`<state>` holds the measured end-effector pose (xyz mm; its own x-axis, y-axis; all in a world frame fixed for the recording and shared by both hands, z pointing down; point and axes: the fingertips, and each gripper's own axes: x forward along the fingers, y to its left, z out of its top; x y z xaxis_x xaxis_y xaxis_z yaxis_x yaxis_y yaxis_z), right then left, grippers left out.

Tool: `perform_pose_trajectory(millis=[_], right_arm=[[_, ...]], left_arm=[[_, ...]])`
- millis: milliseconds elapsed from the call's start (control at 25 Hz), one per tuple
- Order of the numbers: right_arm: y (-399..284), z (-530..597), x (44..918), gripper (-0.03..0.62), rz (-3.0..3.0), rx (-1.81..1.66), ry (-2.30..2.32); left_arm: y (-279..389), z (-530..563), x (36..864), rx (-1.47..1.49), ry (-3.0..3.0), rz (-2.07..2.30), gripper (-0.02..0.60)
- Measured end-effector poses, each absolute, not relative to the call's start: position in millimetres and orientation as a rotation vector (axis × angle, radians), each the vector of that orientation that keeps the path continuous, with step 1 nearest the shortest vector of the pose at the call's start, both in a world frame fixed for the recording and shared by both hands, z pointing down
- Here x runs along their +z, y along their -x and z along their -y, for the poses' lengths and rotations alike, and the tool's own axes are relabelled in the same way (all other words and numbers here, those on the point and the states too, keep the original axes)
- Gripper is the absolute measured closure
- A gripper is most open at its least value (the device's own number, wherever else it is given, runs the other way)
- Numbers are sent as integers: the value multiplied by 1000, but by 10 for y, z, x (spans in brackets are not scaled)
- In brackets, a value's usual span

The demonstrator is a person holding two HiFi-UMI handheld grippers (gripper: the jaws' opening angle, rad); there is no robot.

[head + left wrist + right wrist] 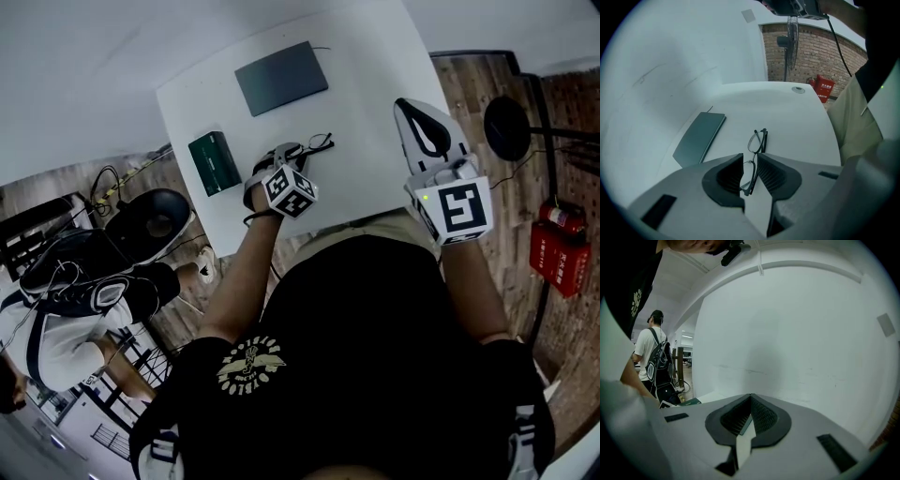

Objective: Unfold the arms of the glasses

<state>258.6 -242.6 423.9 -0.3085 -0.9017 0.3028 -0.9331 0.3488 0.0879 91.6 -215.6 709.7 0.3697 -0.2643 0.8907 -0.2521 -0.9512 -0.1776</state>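
- The glasses [758, 139] lie folded on the white table [797, 122], arms tucked in behind the lenses, not yet opened out.
- From the head view they sit near the middle of the table [375, 56], with a dark grey pad [281, 78] beyond them and a dark green case [215, 162] off to the left, each well apart from them.
- The left gripper [750, 157] points steeply down right over the glasses, and its jaws straddle the near lens.
- Its claw is released: the two ribbed pads [771, 171] stand a little apart, with bare table showing between the frame and the right-hand one.
- In the head view that left gripper [292, 152] hangs just at the near end of the glasses [319, 142], marker cube facing up.
- The right gripper [403, 105] hovers off to the right, near the table's edge and well clear of the glasses.
- Its own view shows the right gripper [750, 397] clenched tight, tips meeting, nothing between them, aimed at a white wall.
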Motion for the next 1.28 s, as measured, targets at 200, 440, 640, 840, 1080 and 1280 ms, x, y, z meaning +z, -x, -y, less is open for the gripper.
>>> perform_pose_trajectory(millis=[200,440,640,840,1080,1280], right_arm=[[-2686,2432,4278,594,2300,178,-1653],[-2783,2412,4334,593,2284,200,-1655],[-2846,2414,4353,594,2268,215,-1670],[-2858,2403,4314,592,2278,206,-1661],[-2781,2429,4239,592,2295,190,-1645],[-2668,2417,4152,594,2319,159,-1617]], left_arm=[[-967,2164,7239,-1739,2539,-432,506],[-1004,2162,7404,-1807,2465,-352,506],[-1028,2173,7484,-1835,2406,-327,506],[-1033,2208,7470,-1861,2363,-350,515],[-942,2378,7363,-1833,2381,-486,557],[-824,2515,7164,-1741,2465,-671,558]])
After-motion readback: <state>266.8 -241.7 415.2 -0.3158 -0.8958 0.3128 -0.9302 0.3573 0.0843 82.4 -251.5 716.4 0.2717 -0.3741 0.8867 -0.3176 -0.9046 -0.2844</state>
